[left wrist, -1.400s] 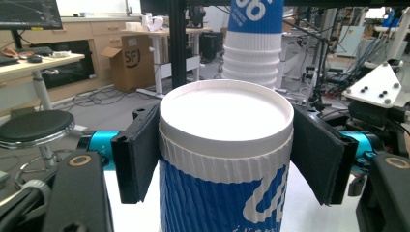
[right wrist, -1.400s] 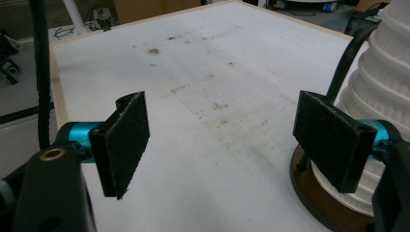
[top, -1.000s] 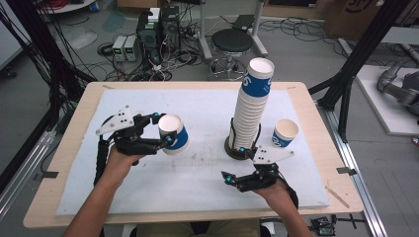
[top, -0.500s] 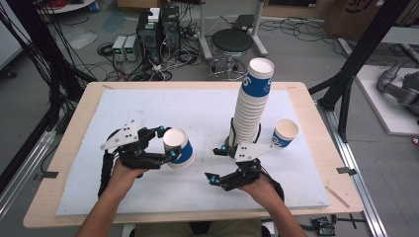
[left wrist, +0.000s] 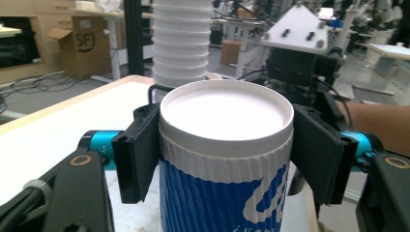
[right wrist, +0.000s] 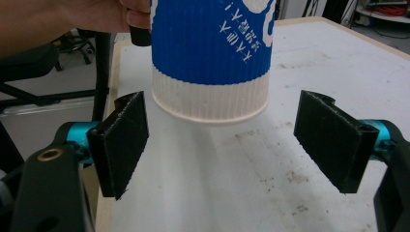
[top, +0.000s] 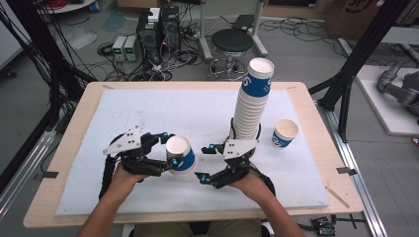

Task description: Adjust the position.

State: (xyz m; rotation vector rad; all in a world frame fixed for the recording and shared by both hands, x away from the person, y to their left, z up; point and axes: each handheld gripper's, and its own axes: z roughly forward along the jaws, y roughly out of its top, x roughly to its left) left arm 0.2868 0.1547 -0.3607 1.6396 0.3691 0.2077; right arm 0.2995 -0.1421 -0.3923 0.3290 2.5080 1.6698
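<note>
A blue and white ribbed paper cup hangs a little above the white board, its white round end facing up. My left gripper is shut on it; in the left gripper view both black pads press the cup just under its rim. My right gripper points left at the cup from close by. In the right gripper view it stands open, its pads wide apart beside and below the cup's lower end, touching nothing.
A tall stack of the same cups stands just behind my right hand, with a single cup to its right. The white board covers most of the wooden table. A stool and black frame posts stand beyond.
The left gripper has brought the cup down and toward the middle. The right gripper has slid left across the board to just beside the cup.
</note>
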